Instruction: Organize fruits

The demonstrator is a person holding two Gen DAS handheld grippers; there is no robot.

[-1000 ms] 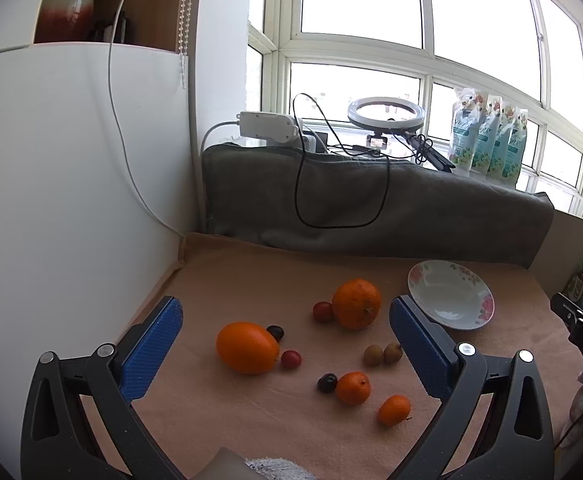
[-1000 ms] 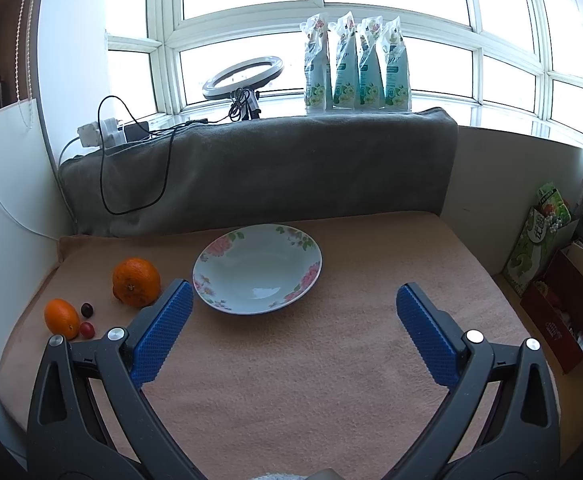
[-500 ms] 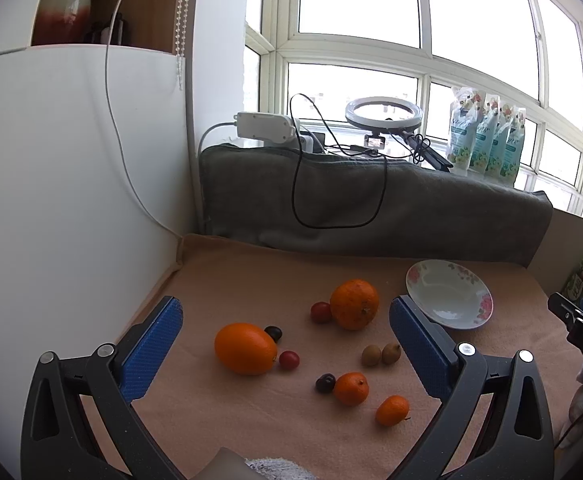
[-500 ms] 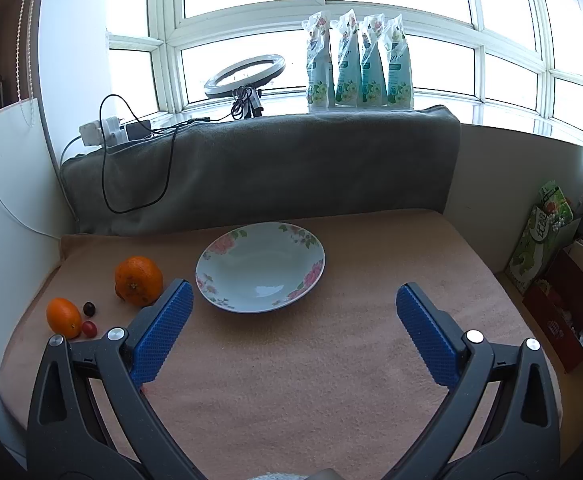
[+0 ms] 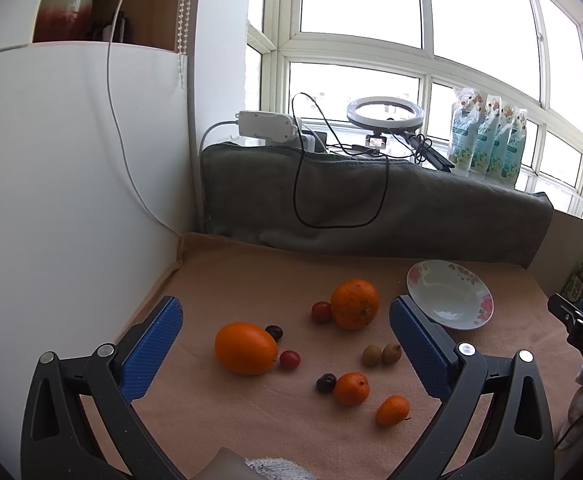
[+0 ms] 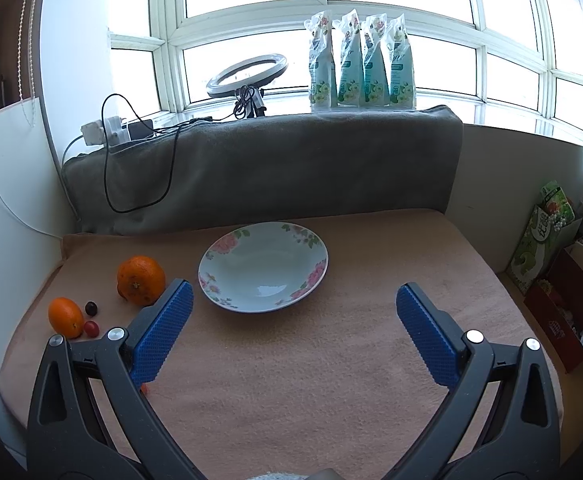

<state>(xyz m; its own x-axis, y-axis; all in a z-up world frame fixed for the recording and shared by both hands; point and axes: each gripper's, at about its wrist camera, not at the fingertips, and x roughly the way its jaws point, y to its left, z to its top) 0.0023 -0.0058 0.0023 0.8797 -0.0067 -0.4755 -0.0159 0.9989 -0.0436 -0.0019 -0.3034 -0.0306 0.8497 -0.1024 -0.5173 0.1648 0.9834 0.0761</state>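
Fruit lies scattered on the peach cloth: a smooth orange (image 5: 246,348), a bumpy orange (image 5: 354,303), a small mandarin (image 5: 352,388), a kumquat (image 5: 392,410), two brown kiwis (image 5: 380,354), red cherry tomatoes (image 5: 289,359) and dark grapes (image 5: 326,382). An empty floral plate (image 5: 467,320) sits at the right. My left gripper (image 5: 285,336) hangs open above the fruit, holding nothing. In the right wrist view the plate (image 6: 219,248) lies ahead, with the bumpy orange (image 6: 140,279) and the smooth orange (image 6: 65,317) to its left. My right gripper (image 6: 291,328) is open and empty.
A grey blanket (image 5: 371,204) with a black cable (image 5: 303,184) backs the table, and a white panel (image 5: 51,200) walls the left side. A ring light (image 6: 246,76) and several pouches (image 6: 361,64) stand on the sill. Boxes (image 6: 547,236) sit beyond the right edge.
Both views shift only slightly: the fruit and plate drift a little up in the frames as the grippers ease back. Nothing was grasped or moved.
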